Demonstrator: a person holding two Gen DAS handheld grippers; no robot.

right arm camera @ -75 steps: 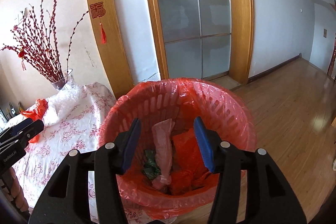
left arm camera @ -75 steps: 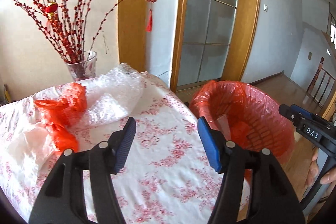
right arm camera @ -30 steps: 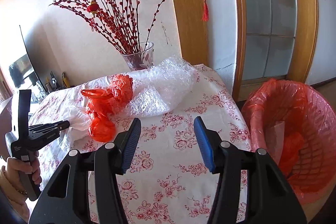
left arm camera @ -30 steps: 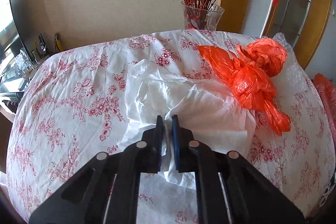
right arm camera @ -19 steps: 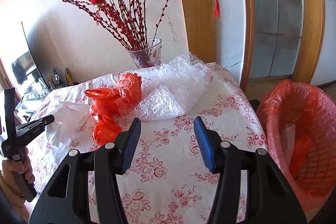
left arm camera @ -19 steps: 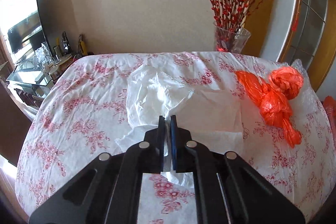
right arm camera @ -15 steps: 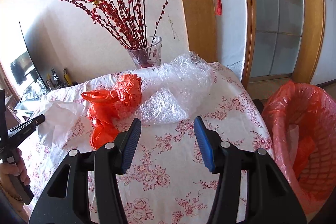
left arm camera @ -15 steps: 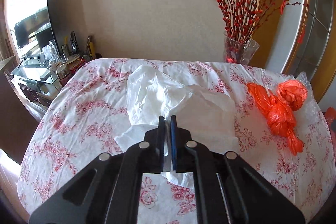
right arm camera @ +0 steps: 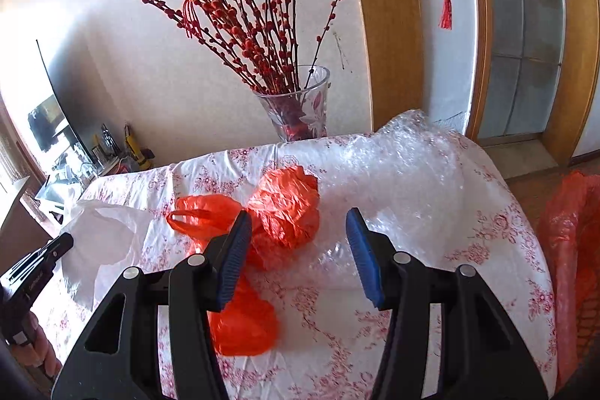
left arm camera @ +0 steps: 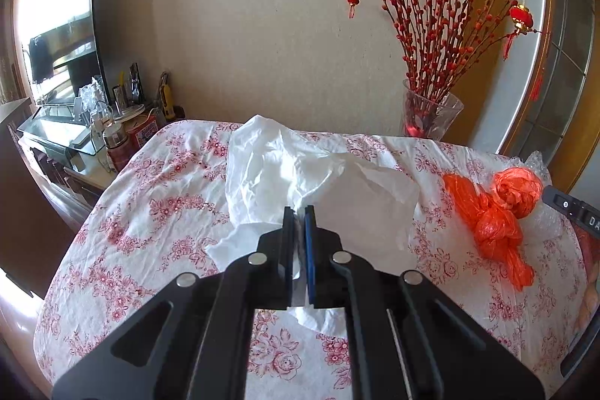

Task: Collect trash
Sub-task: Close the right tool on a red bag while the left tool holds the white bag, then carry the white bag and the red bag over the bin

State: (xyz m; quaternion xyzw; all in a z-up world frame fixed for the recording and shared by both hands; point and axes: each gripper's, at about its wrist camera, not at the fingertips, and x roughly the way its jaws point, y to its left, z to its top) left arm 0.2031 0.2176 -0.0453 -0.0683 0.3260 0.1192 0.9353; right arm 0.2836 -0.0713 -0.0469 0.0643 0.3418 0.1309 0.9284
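White plastic bag (left arm camera: 318, 186) is pinched in the left gripper (left arm camera: 299, 216), lifted a little off the floral tablecloth (left arm camera: 157, 212). Jaws spread wide, the right gripper (right arm camera: 296, 250) lines up on the orange bag (right arm camera: 285, 208) (probably next for the red-lined bin (right arm camera: 570, 250)).

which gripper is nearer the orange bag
Right. The right gripper hangs open right over the orange bag; the left gripper is shut on the white bag beside it.

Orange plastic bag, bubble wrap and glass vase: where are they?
orange plastic bag (right arm camera: 285, 208), right wrist view, crumpled upper bulge.
bubble wrap (right arm camera: 408, 171), right wrist view, middle of sheet.
glass vase (right arm camera: 300, 115), right wrist view, its body.
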